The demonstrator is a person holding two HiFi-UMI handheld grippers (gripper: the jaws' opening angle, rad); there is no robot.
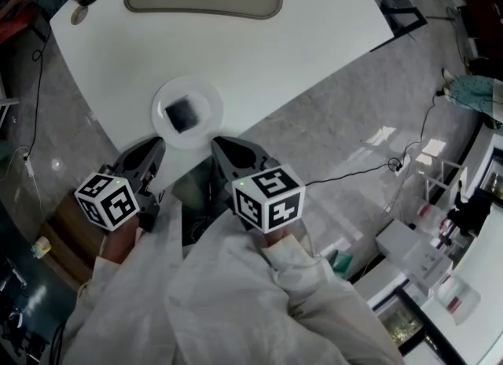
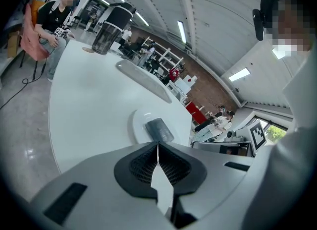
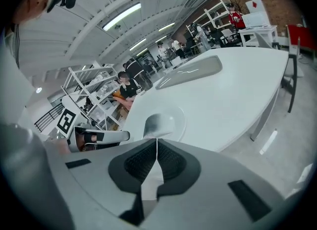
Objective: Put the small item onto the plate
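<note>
- white plate [image 1: 206,129] sits at the near corner of the tabletop [image 1: 267,49]; the dark item [image 1: 181,113] lies flat on it, about mid-plate.
- judged from that, the placing looks done: the item rests on the plate with no jaw on it, and nothing seems left but to draw the hands away.
- left gripper [image 1: 158,145]: jaws closed tip to tip, nothing between them.
- right gripper [image 1: 218,143]: jaws closed likewise, empty.
- both point forward at the plate, side by side, tips just short of its near rim, one to each side; neither touches the item.
- each gripper view looks over its closed jaws to the item on the plate beyond.
- both are held low and close to the body at that near corner, white sleeves [image 1: 236,300] behind the marker cubes.
</note>
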